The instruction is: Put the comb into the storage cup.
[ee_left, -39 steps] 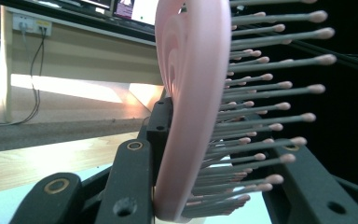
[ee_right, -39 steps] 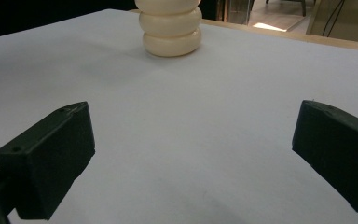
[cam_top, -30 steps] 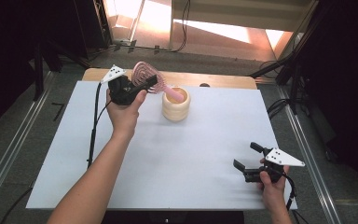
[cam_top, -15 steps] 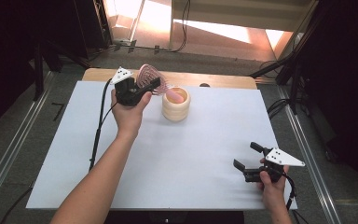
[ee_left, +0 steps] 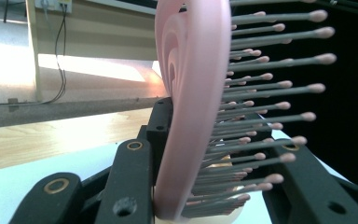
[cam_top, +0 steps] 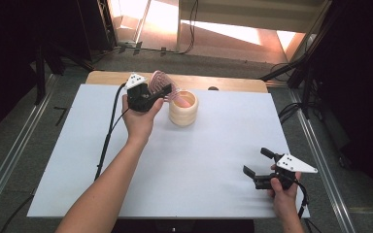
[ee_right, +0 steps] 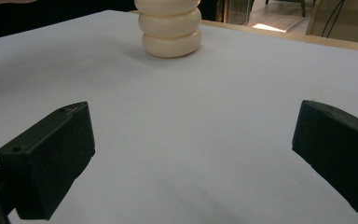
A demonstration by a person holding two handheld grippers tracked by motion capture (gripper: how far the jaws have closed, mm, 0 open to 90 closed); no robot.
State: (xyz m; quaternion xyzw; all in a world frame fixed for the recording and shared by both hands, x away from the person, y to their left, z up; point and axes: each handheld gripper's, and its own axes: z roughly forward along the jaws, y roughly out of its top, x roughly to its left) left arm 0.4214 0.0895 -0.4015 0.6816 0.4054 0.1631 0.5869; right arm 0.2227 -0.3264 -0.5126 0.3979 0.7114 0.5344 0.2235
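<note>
ribbed cream holder [cam_top: 183, 109], bristled pink brush [ee_left: 191, 107]

- The pink hairbrush [cam_top: 164, 85] is standing on edge just behind the ribbed holder, its bristle side [ee_left: 261, 116] facing sideways, its grey bristles ending in pink tips.
- The cream ribbed holder [cam_top: 183, 108] is standing upright, showing three stacked rings [ee_right: 170, 28] and an open top with a pinkish inside.

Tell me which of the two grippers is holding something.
The left gripper, up beside the cream holder, is clamped on a pink hairbrush. The right gripper is open and empty.
</note>
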